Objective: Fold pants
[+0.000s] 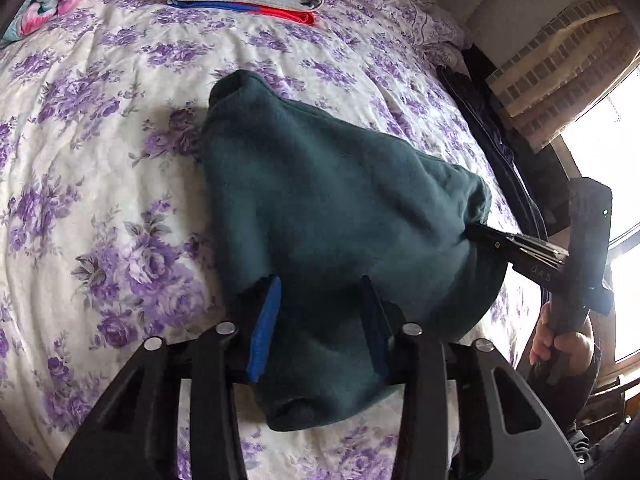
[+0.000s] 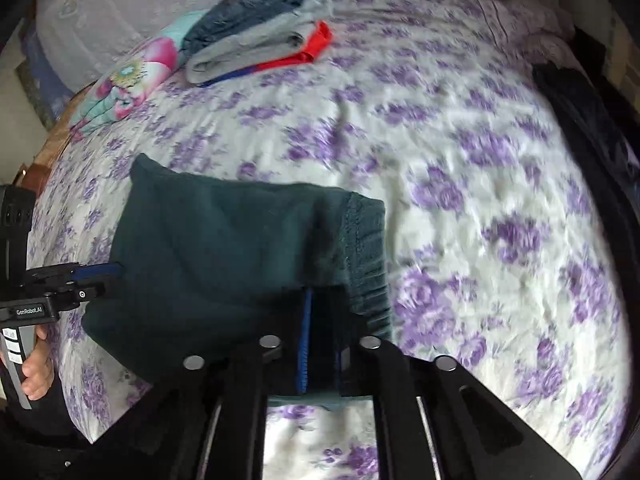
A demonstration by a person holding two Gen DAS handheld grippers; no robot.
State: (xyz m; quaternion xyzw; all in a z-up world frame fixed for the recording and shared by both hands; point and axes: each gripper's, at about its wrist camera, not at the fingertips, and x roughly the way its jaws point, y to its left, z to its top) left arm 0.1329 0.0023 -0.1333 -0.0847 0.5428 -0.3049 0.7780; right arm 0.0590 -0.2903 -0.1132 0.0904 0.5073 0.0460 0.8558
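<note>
Dark green fleece pants (image 1: 320, 208) lie folded into a thick bundle on the bed, also in the right wrist view (image 2: 224, 248). My left gripper (image 1: 320, 292) has its blue-padded fingers wide apart with a thick fold of the pants between them, lifted off the bed. My right gripper (image 2: 320, 300) is shut on the pants' edge by the ribbed waistband (image 2: 368, 260). In the left wrist view the right gripper (image 1: 476, 232) enters the cloth from the right. In the right wrist view the left gripper (image 2: 112, 270) meets the cloth from the left.
The bed has a white sheet with purple flowers (image 1: 100, 160). A stack of folded clothes (image 2: 256, 36), denim, grey and red-blue, lies at the far side beside a flowered pillow (image 2: 128, 80). A dark garment (image 2: 580, 120) lies at the bed's right edge. A bright window (image 1: 612, 160) is at right.
</note>
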